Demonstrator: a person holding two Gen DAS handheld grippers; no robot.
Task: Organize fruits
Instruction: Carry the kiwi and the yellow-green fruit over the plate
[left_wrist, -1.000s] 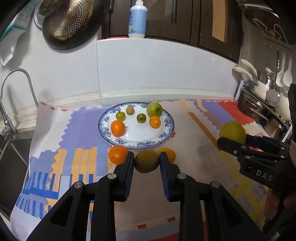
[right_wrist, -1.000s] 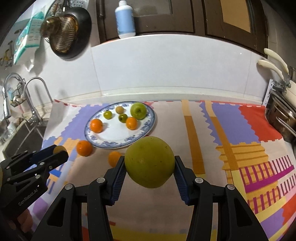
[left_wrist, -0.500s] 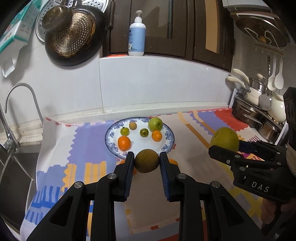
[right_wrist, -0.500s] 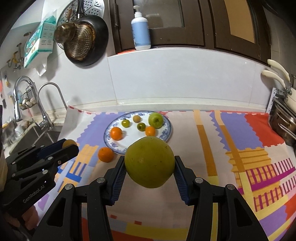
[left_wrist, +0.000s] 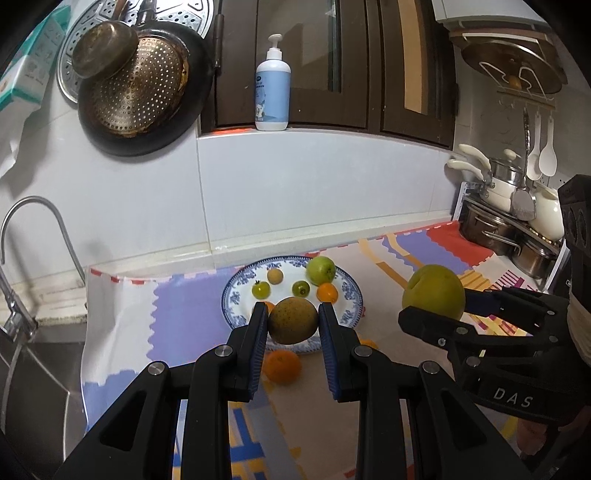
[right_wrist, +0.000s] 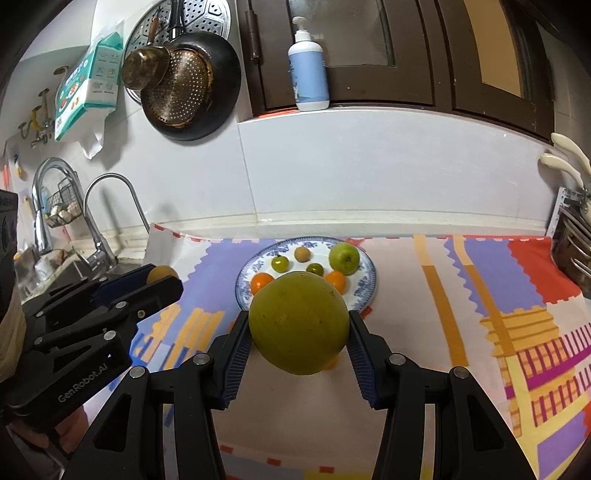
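From my left camera, the brown pear (left_wrist: 293, 320) blocks the near part of the plate (left_wrist: 236, 288), and I see only a sliver of the orange (left_wrist: 269, 305) behind the left finger. A second orange (left_wrist: 282, 365) lies on the mat (left_wrist: 122, 332) just below the plate's near rim, partly hidden by the gripper, and another one (left_wrist: 367, 344) barely peeks out past the right finger. From the right camera the big green fruit (right_wrist: 299, 322) covers the plate's near edge, and something orange under it is too hidden for me to name.

My left gripper (left_wrist: 293, 325) pinches the brown pear between its blue pads, held in the air in front of the plate. My right gripper (right_wrist: 300, 334) clamps the big green fruit the same way, also off the mat, to the right of the plate.

On the plate I can make out a green apple (right_wrist: 344, 257), two small green tomatoes (right_wrist: 280, 263), a small tan fruit (right_wrist: 302, 254) and two oranges (right_wrist: 261, 281).
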